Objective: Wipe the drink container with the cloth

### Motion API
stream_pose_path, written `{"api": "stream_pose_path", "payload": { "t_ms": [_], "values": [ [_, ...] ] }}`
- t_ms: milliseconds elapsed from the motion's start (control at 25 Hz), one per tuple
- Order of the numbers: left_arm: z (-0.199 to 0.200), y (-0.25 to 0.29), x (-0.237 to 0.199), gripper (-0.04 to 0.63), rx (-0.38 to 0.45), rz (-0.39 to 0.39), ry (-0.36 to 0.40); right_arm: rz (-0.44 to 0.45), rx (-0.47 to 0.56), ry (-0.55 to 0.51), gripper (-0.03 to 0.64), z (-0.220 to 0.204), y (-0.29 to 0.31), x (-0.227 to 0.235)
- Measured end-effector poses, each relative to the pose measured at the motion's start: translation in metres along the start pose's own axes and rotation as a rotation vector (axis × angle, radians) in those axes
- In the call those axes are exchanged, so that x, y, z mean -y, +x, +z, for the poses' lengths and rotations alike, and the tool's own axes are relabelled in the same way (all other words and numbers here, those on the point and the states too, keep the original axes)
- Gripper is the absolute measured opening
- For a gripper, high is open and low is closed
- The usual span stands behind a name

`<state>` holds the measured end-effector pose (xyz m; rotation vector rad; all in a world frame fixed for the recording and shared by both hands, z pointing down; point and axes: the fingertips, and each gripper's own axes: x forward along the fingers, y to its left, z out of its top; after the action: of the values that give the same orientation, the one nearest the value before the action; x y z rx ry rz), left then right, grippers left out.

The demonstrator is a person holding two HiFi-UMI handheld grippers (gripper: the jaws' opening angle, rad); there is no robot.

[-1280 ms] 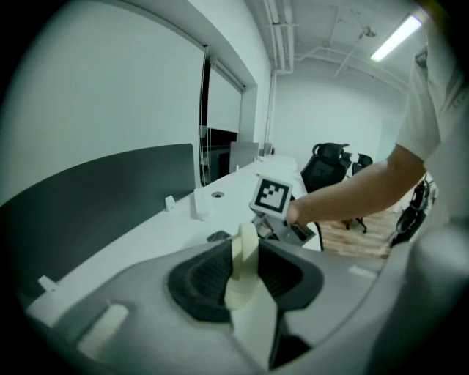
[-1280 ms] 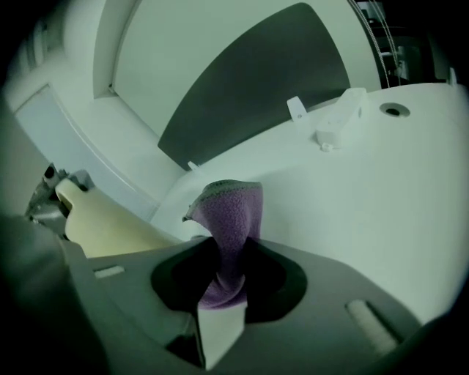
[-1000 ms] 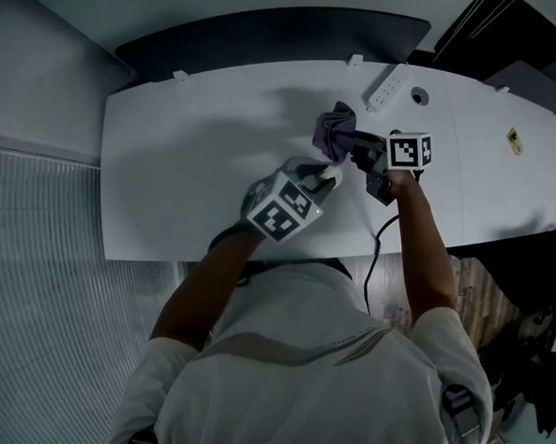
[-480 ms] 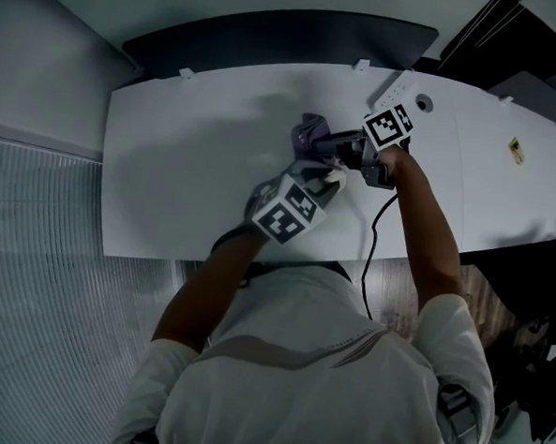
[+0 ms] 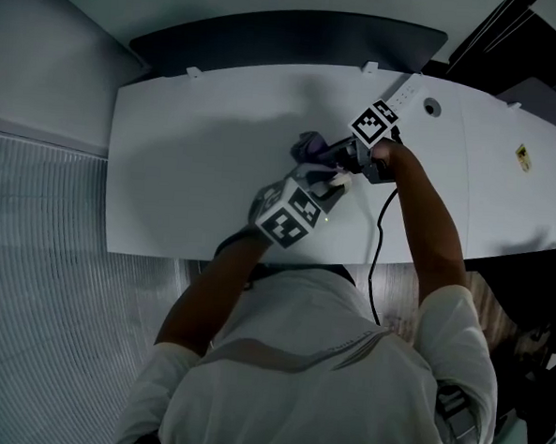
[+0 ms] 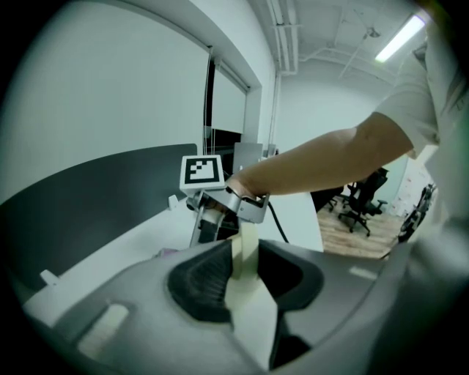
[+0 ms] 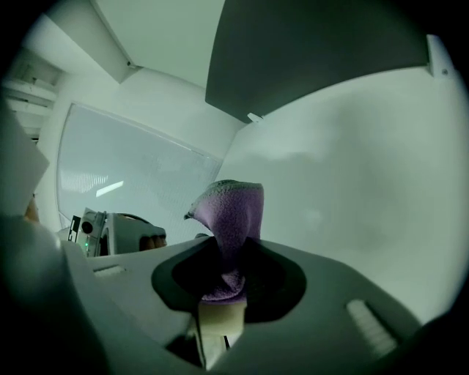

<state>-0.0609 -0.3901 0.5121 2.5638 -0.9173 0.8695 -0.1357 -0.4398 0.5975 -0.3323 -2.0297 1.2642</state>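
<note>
cloth (image 7: 233, 212) (purple) is pinched in the right gripper (image 5: 327, 155).

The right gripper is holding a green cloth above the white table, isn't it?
Not green: the cloth is purple. The right gripper view shows it pinched in the right gripper above the white table.

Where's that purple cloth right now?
In the head view, the purple cloth is pinched in the right gripper over the middle of the white table, right beside the pale drink container held in the left gripper.
</note>
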Motion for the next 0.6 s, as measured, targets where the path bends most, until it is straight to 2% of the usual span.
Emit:
{"api": "stream_pose_path", "payload": {
  "t_ms": [400, 600],
  "values": [
    [-0.001, 0.002, -0.003, 0.103, 0.011, 0.006, -0.009, -0.166, -0.020, 0.099, 0.095, -0.017, 0.017, 0.063],
    [-0.002, 0.002, -0.004, 0.103, 0.018, 0.002, -0.001, -0.228, 0.014, 0.084, 0.097, -0.020, 0.018, 0.076]
  ]
}}
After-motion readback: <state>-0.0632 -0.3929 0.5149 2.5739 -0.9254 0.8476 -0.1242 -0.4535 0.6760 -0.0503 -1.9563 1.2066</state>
